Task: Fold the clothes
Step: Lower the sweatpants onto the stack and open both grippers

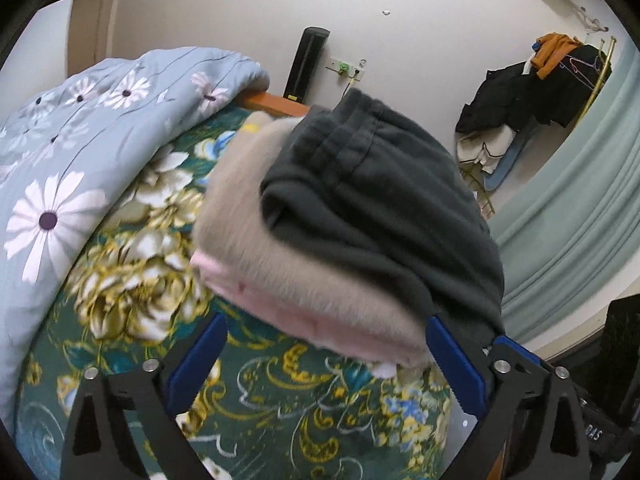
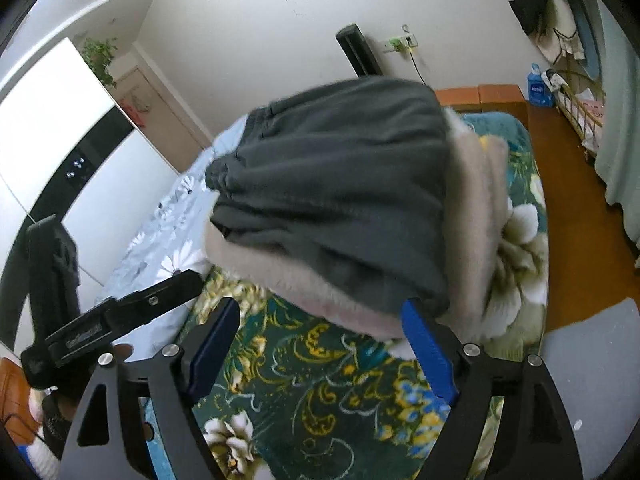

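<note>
Reading anything proves hard: a blue bottle (image 2: 538,89) by the far bed corner carries a label too small to make out, and the lettering on the tool bodies is blurred. Both tongs reach forward over the bed (image 1: 280,392), side by side. The left tongs (image 1: 326,356) stand wide apart, blue pads either side of a folded stack: a dark grey garment (image 1: 384,200) on top of a fluffy beige-pink one (image 1: 280,280). The right tongs (image 2: 320,344) are just as wide, one pad touching the stack's near edge. Neither pair clamps the cloth. A blue daisy quilt (image 1: 80,152) lies bunched beside the stack.
</note>
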A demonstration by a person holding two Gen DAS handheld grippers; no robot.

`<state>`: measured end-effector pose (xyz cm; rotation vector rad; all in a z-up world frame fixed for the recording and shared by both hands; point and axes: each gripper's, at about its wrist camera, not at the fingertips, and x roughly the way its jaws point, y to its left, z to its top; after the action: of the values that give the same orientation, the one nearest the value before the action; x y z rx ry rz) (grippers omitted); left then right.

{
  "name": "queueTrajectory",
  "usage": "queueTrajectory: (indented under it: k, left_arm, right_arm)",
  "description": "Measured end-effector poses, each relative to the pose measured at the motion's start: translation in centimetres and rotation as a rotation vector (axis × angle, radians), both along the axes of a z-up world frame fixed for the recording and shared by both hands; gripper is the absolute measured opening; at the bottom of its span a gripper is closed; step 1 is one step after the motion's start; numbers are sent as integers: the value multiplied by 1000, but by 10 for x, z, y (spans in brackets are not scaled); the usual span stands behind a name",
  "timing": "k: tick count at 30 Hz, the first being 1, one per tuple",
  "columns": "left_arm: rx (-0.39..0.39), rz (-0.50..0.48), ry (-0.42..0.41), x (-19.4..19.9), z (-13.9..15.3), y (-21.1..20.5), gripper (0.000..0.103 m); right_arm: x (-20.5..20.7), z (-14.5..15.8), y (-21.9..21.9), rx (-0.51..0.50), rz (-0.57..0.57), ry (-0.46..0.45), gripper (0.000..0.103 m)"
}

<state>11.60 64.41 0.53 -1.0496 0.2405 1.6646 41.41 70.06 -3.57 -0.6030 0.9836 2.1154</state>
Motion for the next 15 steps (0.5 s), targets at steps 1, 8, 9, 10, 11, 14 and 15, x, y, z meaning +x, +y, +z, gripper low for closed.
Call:
queueTrajectory:
  k: [1, 8, 9, 10, 11, 14, 15]
  left_arm:
    - [-3, 3, 3, 1, -1, -3, 103]
    - [0, 31, -6, 6, 6, -25, 103]
    - [2, 36, -9, 6, 7, -28, 103]
    - [8, 35, -10, 7, 9, -30, 103]
    - [15, 33, -9, 7, 12, -32, 103]
    - [23, 36, 10, 8, 16, -33, 103]
    - [21, 40, 20, 8, 15, -30, 103]
  right_arm:
    - [-1, -2, -3, -5, -2, -13, 84]
    - [-5, 5, -25, 8, -37, -44, 103]
    - [-6, 7, -28, 16, -44, -58, 103]
    - [-8, 9, -31, 23, -50, -71, 103]
    - [-8, 11, -34, 27, -51, -77, 103]
    - [-8, 12, -37, 46, -50, -86, 103]
    - [-7, 11, -37, 56, -51, -87, 103]
